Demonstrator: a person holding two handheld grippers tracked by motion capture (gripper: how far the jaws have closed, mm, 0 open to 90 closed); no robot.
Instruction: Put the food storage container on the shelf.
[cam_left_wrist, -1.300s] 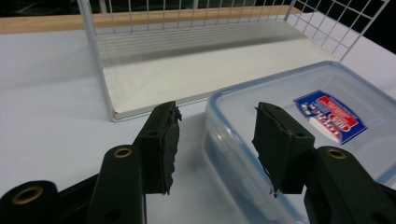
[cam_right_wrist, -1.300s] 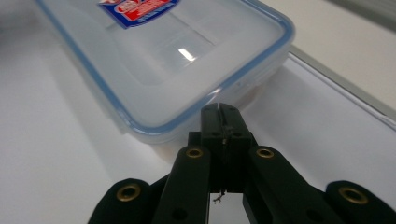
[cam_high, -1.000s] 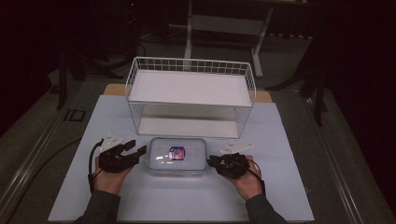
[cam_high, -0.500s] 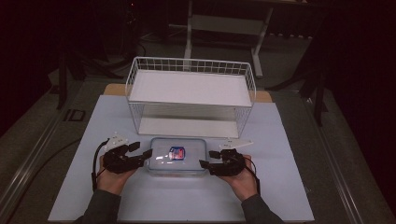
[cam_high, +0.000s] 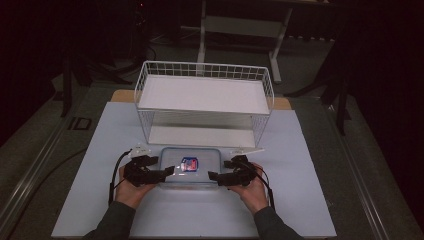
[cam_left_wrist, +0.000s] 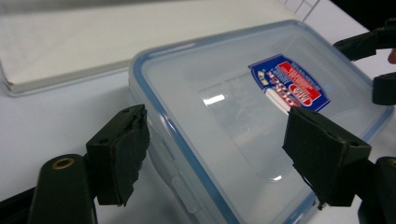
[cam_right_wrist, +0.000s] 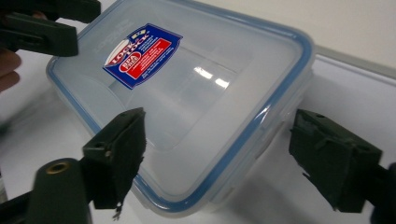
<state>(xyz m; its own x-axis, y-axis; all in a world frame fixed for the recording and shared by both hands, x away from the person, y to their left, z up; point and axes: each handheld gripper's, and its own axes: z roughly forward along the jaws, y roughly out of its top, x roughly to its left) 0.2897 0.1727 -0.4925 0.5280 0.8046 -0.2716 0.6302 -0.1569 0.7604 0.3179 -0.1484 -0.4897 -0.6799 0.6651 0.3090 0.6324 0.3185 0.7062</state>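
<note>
On the pale desk (cam_high: 310, 200), just before the wire shelf rack (cam_high: 204, 100), lay a clear lidded container (cam_high: 192, 170), flanked by the left claw (cam_high: 167, 173) and right claw (cam_high: 214, 176), whose jaws had just been opening and stood wide astride its two near corners without gripping.

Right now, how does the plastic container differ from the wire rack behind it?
The plastic container is low, clear and closed by a blue-rimmed lid with a red and blue label; the wire rack is taller, white, open-sided, with two shelves. The container lies between the grippers; the rack stands farther back. Both rest on the white mat.
</note>
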